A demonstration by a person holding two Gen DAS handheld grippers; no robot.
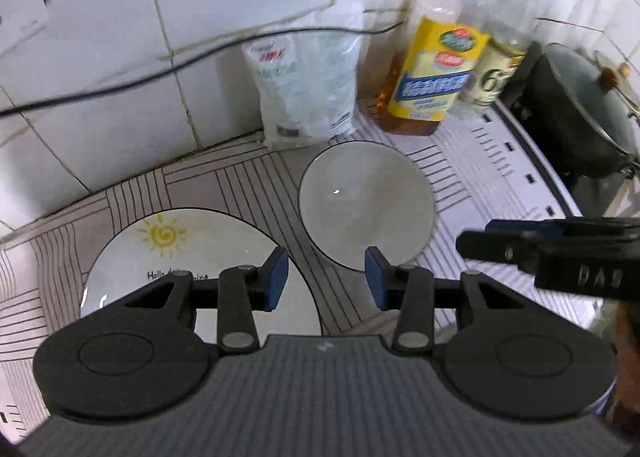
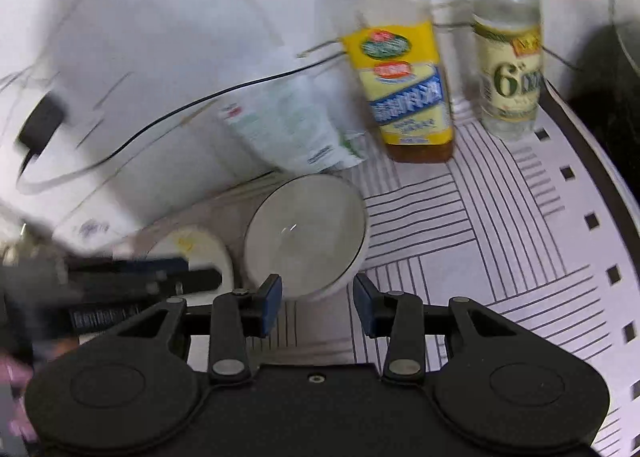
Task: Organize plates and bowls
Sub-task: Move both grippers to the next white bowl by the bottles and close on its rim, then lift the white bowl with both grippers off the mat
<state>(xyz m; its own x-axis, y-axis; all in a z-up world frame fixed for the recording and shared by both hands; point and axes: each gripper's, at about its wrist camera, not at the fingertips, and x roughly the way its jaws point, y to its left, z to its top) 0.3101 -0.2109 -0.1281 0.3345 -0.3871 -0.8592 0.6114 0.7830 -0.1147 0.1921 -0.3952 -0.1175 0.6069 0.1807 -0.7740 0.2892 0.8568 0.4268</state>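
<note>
A white plate with a yellow sun drawing (image 1: 180, 257) lies on the striped mat at the left. A plain white bowl (image 1: 366, 203) stands to its right. My left gripper (image 1: 326, 281) is open and empty, hovering between the plate and the bowl. The right gripper shows at the right edge of the left wrist view (image 1: 560, 253). In the right wrist view my right gripper (image 2: 318, 303) is open and empty, just in front of the bowl (image 2: 306, 233). The sun plate (image 2: 196, 249) lies left of the bowl, partly hidden by the left gripper (image 2: 140, 277).
A white salt bag (image 1: 304, 93) leans on the tiled wall. A yellow-labelled oil bottle (image 1: 434, 69) and a clear bottle (image 1: 500, 69) stand behind the bowl. A dark pot (image 1: 580, 113) sits at the right. A black cable (image 1: 160, 69) runs along the wall.
</note>
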